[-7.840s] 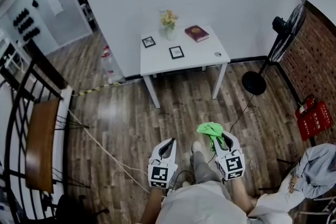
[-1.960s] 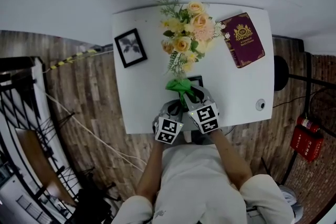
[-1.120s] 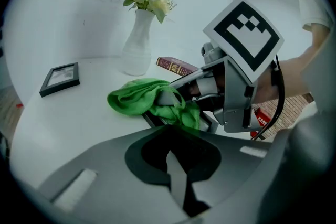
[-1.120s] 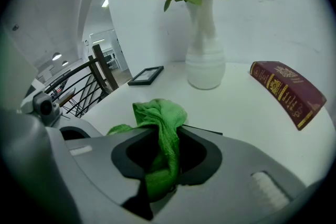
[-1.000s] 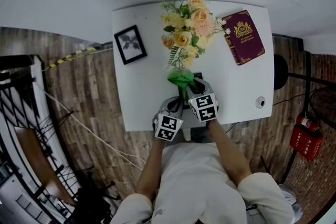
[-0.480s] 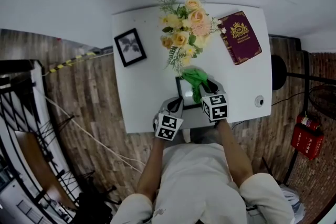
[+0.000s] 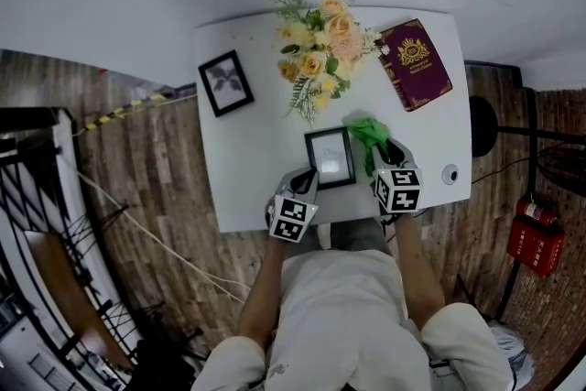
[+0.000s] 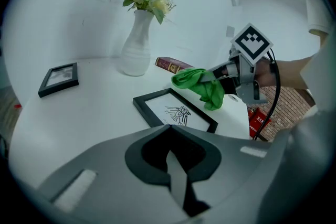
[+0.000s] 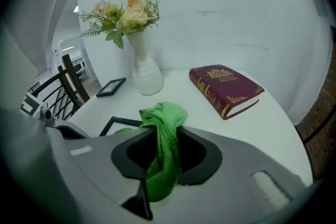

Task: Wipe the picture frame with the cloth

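On the table [image 7: 256,151] lie two picture frames [image 7: 330,157] [image 7: 226,83]; right tool [image 7: 381,147] grips one cloth [image 7: 367,130], left tool [image 7: 304,183] closed.

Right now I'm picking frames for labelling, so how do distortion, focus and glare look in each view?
Head view: fisheye bows the table edges, light even, detail sharp. Left gripper view: dark round vignette, left claw blocks the lower half, no glare on the picture frame. Right gripper view: same vignette, cloth and book both clear.
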A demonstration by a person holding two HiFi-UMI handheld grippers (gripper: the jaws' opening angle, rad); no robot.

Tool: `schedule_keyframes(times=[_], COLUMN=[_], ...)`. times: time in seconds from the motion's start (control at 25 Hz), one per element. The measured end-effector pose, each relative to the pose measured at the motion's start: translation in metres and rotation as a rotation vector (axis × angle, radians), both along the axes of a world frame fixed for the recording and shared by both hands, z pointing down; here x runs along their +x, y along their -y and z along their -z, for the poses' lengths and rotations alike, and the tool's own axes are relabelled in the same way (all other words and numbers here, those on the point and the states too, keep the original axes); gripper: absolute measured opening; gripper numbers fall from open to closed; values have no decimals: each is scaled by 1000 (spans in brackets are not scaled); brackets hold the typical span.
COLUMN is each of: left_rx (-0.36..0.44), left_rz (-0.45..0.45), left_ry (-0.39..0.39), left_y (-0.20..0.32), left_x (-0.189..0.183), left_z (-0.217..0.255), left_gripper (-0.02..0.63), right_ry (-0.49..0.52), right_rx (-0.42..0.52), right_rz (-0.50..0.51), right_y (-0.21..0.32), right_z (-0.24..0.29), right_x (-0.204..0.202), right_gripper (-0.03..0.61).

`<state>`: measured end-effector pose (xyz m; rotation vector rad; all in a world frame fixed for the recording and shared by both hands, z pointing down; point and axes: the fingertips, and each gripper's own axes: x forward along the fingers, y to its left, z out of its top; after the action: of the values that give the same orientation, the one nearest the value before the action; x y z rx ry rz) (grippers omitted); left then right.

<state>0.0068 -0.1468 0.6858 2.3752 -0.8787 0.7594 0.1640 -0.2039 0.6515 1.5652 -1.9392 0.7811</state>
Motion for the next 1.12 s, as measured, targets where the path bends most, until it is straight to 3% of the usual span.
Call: schedule_keyframes(times=[0.32,0.68,0.92,1.12], left_rx=[3,7,11,9], left_rz=[-3,5,7,9], left_ry=[0,4,8,5], left_y=[0,0,0,0], left_x=[0,1,1,0], left_z=[0,0,0,0], left_gripper=[20,20,20,20], right_ry=[79,131,116,39], right_rx=[61,1,-41,-48], right_rz=[142,293,333,351], right_y=[-11,-20,-27,-31], right_z=[30,1,-27,-41], right_x=[-63,-132,-147,-136], right_gripper=[94,94,94,94])
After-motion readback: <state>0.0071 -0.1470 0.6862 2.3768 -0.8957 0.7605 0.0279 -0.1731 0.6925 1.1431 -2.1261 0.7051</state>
